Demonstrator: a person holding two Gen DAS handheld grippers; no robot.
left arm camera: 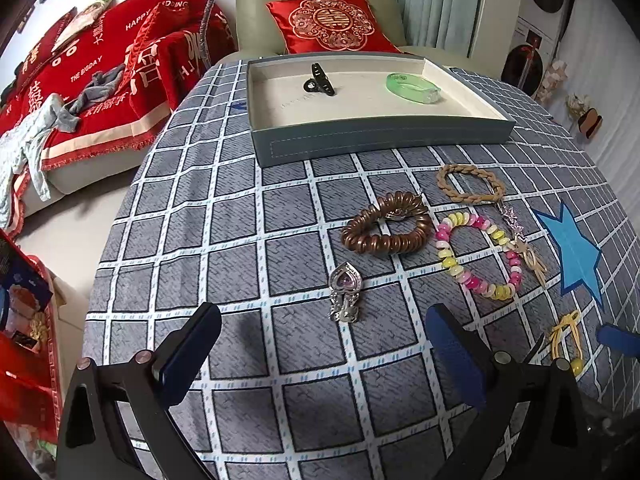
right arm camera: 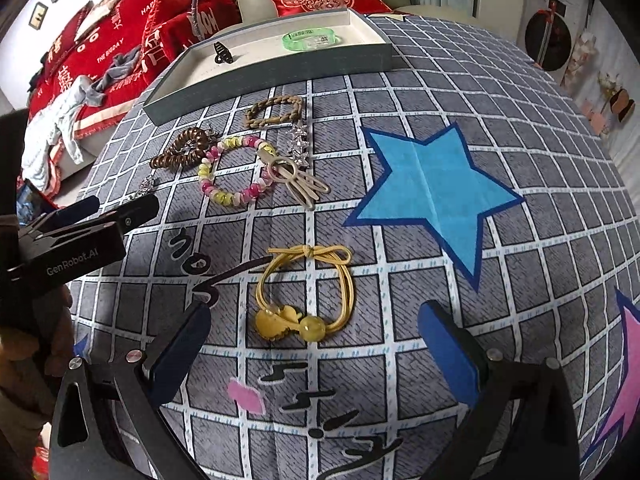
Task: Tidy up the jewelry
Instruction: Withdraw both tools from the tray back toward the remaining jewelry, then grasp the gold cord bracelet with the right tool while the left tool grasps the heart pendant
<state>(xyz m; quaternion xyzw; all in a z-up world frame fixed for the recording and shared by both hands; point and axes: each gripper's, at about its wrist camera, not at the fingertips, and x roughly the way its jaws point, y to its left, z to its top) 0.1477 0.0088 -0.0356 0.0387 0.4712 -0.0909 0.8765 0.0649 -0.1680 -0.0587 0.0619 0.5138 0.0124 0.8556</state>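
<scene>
A grey tray [left arm camera: 360,140] [right arm camera: 260,76] at the far side holds a black hair claw [left arm camera: 318,80] [right arm camera: 222,53] and a green bangle [left arm camera: 414,87] [right arm camera: 310,39]. On the checked cloth lie a silver heart pendant [left arm camera: 345,292], a brown coil bracelet [left arm camera: 386,224] [right arm camera: 184,150], a braided tan bracelet [left arm camera: 470,184] [right arm camera: 276,111], a pink and yellow bead bracelet [left arm camera: 478,256] [right arm camera: 238,170], a beige hair clip [right arm camera: 296,178] and a yellow hair tie [right arm camera: 306,292] [left arm camera: 566,340]. My left gripper [left arm camera: 324,354] is open just short of the pendant. My right gripper [right arm camera: 316,350] is open, straddling the yellow hair tie's near end.
A blue star [right arm camera: 432,192] is printed on the cloth right of the jewelry. A sofa with red blankets [left arm camera: 104,80] stands to the left and an armchair with a red cushion [left arm camera: 330,24] behind the tray. A hand [right arm camera: 24,344] holds the left gripper's body at the right wrist view's left edge.
</scene>
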